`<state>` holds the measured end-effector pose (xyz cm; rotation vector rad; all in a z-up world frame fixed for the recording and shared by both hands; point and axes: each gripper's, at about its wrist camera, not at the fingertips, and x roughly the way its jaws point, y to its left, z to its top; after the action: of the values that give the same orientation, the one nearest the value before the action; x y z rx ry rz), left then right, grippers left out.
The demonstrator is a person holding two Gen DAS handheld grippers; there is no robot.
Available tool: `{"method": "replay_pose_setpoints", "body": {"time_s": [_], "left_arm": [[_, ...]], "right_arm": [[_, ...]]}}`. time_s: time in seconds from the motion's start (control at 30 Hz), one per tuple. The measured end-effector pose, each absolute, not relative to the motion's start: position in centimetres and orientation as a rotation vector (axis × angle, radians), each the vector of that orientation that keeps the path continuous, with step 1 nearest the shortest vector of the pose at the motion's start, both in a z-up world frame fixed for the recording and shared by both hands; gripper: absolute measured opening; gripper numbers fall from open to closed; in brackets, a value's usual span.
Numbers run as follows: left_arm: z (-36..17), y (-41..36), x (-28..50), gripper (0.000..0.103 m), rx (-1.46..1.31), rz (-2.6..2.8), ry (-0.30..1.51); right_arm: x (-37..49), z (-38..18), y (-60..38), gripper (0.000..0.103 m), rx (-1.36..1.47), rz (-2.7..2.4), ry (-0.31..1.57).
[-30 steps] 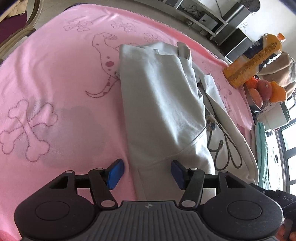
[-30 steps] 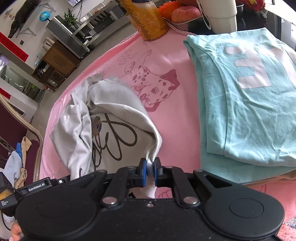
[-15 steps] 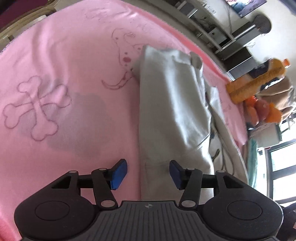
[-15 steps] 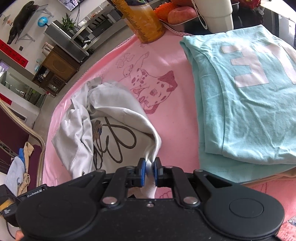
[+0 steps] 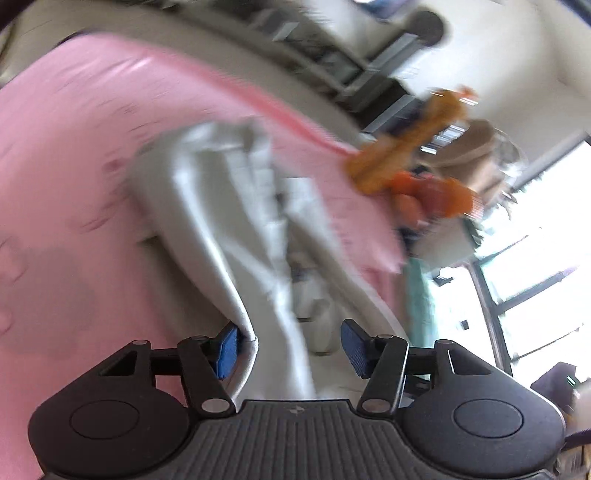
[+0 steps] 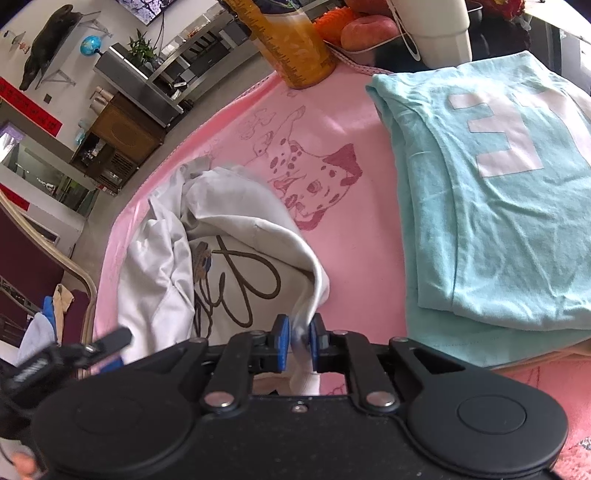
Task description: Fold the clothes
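A pale grey shirt (image 6: 236,206) with a dark looping print lies crumpled on the pink dog-print blanket (image 6: 369,229). My right gripper (image 6: 298,341) is shut on a fold of the shirt's near edge, which rises from the blanket into the pads. The left wrist view is blurred by motion. There the shirt (image 5: 207,206) runs toward the camera and passes between the fingers of my left gripper (image 5: 291,347), which stand wide open. A raised cloth edge lies against the left pad (image 5: 227,347); the right pad is apart from the cloth.
A folded teal shirt (image 6: 498,221) with white letters lies on the blanket's right side. At the far edge stand an orange bottle (image 6: 291,44), fruit (image 6: 365,27) and a white cup (image 6: 432,29). A chair (image 6: 37,258) with clothes stands left of the table.
The left gripper has swung and tilted quickly toward the shirt, so the shirt's edge now sits between its open fingers. The right gripper keeps its hold and has barely moved.
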<state>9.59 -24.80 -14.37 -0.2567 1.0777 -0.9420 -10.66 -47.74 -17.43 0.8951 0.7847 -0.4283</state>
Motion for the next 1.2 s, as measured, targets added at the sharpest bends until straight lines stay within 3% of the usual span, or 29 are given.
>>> {"method": "replay_pose_setpoints", "body": {"time_s": [0.4, 0.53, 0.73, 0.77, 0.8, 0.83, 0.9, 1.2], "left_arm": [[-19.0, -21.2, 12.1, 0.053, -0.469, -0.846, 1.187], [-20.1, -21.0, 13.0, 0.042, -0.476, -0.82, 1.216], [-21.0, -20.6, 13.8, 0.032, -0.534, -0.814, 1.251], [-20.9, -20.7, 13.9, 0.028, -0.539, -0.819, 1.253], [-20.8, -20.8, 13.9, 0.008, -0.543, -0.823, 1.255], [-20.7, -20.9, 13.9, 0.002, -0.548, -0.828, 1.257], [-20.3, -21.2, 13.7, 0.002, -0.542, -0.831, 1.241], [-14.6, -15.2, 11.4, 0.002, -0.456, -0.649, 1.035]], "right_arm": [[-10.9, -17.5, -48.1, 0.013, 0.915, -0.421, 0.777], [-10.9, -17.7, -48.3, 0.014, 0.925, -0.424, 0.777], [-10.7, -18.2, -48.6, 0.017, 0.951, -0.427, 0.782], [-10.7, -18.3, -48.7, 0.018, 0.958, -0.43, 0.78], [-10.7, -18.4, -48.8, 0.021, 0.968, -0.433, 0.776], [-10.8, -18.6, -48.9, 0.023, 0.979, -0.439, 0.773], [-10.9, -18.9, -49.3, 0.03, 1.011, -0.457, 0.771], [-11.9, -20.0, -50.6, 0.036, 1.128, -0.496, 0.743]]}}
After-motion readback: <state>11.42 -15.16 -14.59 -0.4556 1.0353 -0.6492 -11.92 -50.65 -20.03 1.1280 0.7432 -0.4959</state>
